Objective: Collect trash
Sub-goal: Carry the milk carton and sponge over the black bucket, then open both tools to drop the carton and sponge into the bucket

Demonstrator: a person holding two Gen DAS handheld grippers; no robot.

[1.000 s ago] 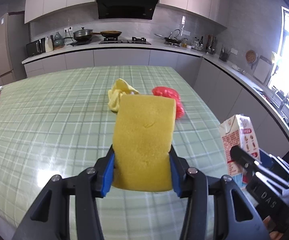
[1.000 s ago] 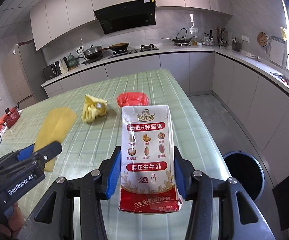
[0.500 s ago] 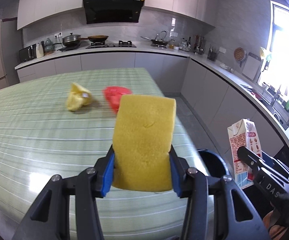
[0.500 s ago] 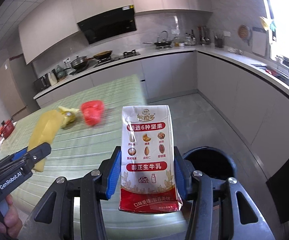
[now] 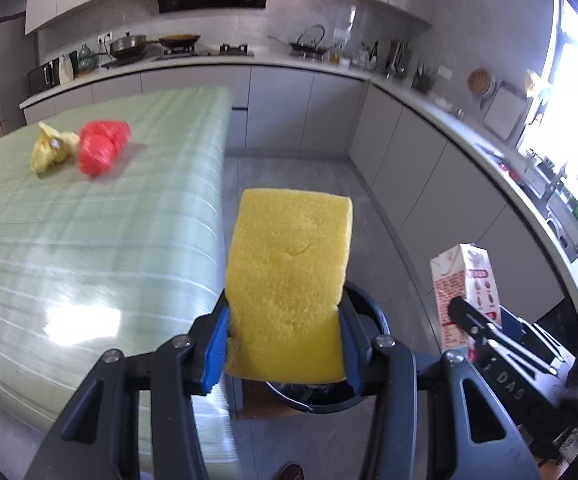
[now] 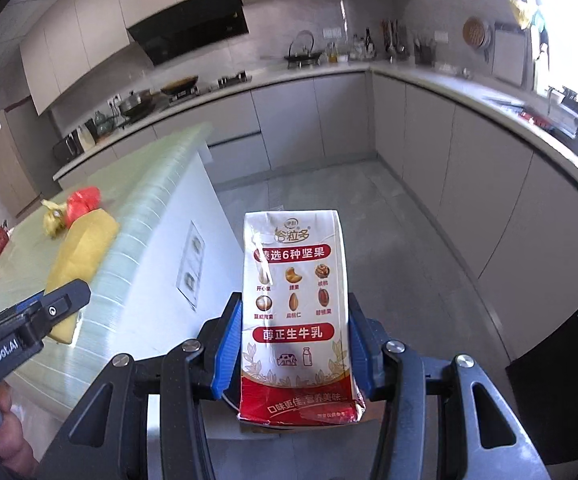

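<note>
My left gripper (image 5: 285, 340) is shut on a yellow sponge (image 5: 289, 276) and holds it past the table's right edge, above a dark round bin (image 5: 369, 396) on the floor. My right gripper (image 6: 293, 344) is shut on a white and red milk carton (image 6: 295, 296), held upright over the floor; the bin is hidden behind it. The carton also shows in the left wrist view (image 5: 465, 284), and the sponge in the right wrist view (image 6: 81, 256). A red crumpled bag (image 5: 103, 150) and a yellow crumpled wrapper (image 5: 51, 150) lie on the green checked table (image 5: 89, 248).
The table's white side panel (image 6: 169, 280) stands close on the left. Grey cabinets and a counter (image 6: 469, 152) run along the back and right walls, with grey floor (image 6: 329, 188) between. A dark appliance (image 6: 569, 320) stands at the right.
Both grippers have swung right, off the table and toward the floor beside it. The bin now lies right under the sponge. Both still hold their objects.
</note>
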